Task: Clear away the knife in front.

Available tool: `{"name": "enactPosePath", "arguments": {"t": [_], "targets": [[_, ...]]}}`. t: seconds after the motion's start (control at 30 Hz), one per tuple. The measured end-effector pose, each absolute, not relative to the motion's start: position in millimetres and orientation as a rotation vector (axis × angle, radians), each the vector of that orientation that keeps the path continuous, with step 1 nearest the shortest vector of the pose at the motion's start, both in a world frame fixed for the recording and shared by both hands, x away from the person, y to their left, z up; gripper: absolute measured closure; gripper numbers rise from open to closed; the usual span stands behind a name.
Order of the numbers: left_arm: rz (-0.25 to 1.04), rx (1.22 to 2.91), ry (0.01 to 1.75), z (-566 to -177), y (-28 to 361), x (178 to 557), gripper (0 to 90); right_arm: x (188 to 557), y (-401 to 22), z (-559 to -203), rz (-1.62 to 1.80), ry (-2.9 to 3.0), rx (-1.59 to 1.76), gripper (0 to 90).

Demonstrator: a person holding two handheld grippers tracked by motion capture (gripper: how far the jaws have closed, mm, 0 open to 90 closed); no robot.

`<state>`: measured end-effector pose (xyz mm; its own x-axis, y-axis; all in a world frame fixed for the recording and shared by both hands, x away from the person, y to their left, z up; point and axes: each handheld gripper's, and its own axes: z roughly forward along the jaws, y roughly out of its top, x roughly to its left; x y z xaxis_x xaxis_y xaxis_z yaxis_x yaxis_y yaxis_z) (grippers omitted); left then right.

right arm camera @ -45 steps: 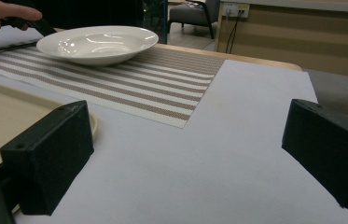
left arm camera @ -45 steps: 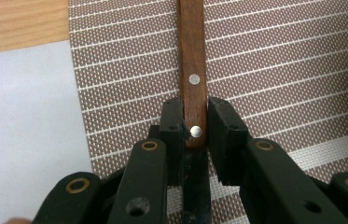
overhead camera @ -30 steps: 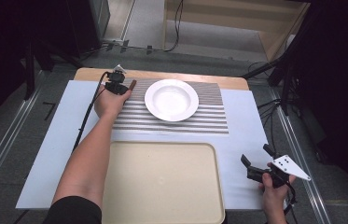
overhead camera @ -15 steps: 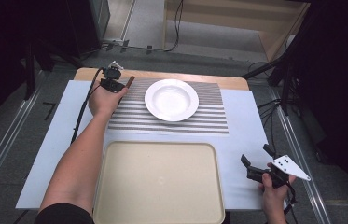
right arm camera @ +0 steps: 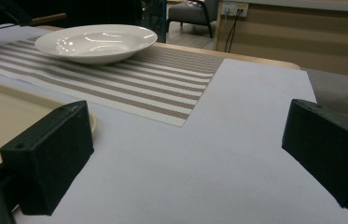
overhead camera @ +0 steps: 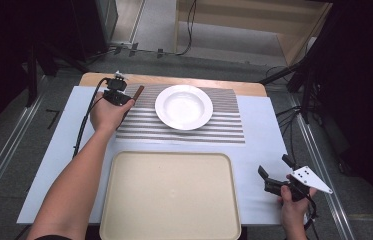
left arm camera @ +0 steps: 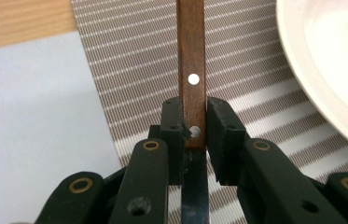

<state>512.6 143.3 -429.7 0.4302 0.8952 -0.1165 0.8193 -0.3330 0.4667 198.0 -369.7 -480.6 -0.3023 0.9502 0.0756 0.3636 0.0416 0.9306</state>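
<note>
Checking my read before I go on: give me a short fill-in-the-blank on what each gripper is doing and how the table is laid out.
1. The left gripper is shut on a knife by its ____ handle.
2. The white plate sits on the ____ placemat.
3. The right gripper has its jaws ____.
4. The beige tray holds ____.

Missing words: wooden; striped; open; nothing

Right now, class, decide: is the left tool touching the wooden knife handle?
Touching. The left gripper view shows the left tool with both black pads pressed against the sides of the wooden knife handle, no gap on either side.
</note>
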Motion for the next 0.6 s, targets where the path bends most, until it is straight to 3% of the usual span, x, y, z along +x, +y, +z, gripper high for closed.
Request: {"name": "enactPosePath", "arguments": {"t": [0.6], "targets": [[0.210, 2.220, 1.349, -417.3, 157.5, 452.2, 77.5, 197.8, -368.7, -480.6, 1.248, 1.725, 1.333, 0.5]]}}
